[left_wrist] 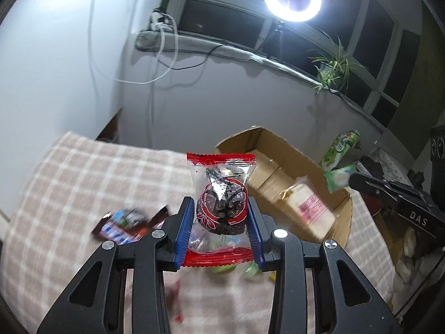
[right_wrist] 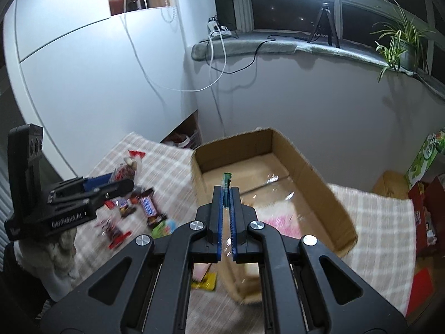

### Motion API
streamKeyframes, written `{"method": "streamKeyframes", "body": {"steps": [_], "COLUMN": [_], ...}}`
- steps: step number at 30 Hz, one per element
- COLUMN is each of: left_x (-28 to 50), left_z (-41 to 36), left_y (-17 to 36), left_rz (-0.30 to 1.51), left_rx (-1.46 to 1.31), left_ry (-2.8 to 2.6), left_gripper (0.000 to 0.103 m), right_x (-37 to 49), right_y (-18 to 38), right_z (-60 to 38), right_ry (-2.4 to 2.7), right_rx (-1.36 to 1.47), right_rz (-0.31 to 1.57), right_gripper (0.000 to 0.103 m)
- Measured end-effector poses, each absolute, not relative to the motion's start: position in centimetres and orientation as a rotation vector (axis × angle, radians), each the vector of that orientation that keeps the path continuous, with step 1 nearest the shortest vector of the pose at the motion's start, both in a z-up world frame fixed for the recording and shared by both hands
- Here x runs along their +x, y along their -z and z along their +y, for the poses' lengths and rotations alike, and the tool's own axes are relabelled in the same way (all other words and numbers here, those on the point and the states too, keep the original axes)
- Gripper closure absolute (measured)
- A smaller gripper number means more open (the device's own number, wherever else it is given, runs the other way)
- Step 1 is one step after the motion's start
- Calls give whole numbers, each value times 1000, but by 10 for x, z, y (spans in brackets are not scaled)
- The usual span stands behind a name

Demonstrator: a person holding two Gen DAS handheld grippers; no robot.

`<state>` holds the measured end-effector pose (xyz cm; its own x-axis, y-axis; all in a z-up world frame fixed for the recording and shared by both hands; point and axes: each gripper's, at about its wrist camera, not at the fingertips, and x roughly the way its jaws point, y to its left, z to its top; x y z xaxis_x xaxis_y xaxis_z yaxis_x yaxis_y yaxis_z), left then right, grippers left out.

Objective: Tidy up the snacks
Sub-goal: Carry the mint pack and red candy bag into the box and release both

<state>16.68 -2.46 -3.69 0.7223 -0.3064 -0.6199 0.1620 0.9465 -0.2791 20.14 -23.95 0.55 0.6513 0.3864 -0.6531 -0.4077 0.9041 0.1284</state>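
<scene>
My left gripper [left_wrist: 221, 203] is shut on a clear snack packet with red ends and a dark round cake inside [left_wrist: 222, 194], held above the checked cloth. It also shows in the right wrist view [right_wrist: 111, 183] with the packet [right_wrist: 126, 169]. My right gripper [right_wrist: 226, 192] is shut on a thin green packet [right_wrist: 226, 179], seen edge-on, above the open cardboard box [right_wrist: 306, 167]. In the left wrist view it [left_wrist: 353, 176] holds the green packet [left_wrist: 338, 176] over the box [left_wrist: 278, 142].
Several loose snack bars lie on the checked tablecloth [right_wrist: 167, 161], among them a Snickers [right_wrist: 147, 206] and a green packet [right_wrist: 164, 226]. A wrapped pink-labelled pack [left_wrist: 306, 208] lies inside the box. A green carton [right_wrist: 425, 156] stands at the right. Wall and windowsill are behind.
</scene>
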Motion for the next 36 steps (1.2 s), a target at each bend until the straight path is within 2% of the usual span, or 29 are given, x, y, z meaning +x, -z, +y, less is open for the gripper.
{"method": "streamKeyframes", "body": {"steps": [15,30,33,35,36], "left_x": [244,270,270,270,269], "left_z": [-76,-96,-100,-102,-103], "left_y": [48,65,65,65,65], "left_rz": [797,854,854,857,857], "left_rx": [-152,-122,-106,-99,-97], "left_ry": [307,311,318,321,324], "left_gripper": [68,67,67,65,65], "right_x": [308,340,340,339,338], "right_y": [12,42,41,38,37], "right_z": [-229,-232,-232,-234,-235], "right_ry": [-416,-390,-382,-366,-363], "right_rx": [-8,19,12,10,12], "right_rz": [823,895,892,881,876], "right_gripper": [99,99,88,57,52]}}
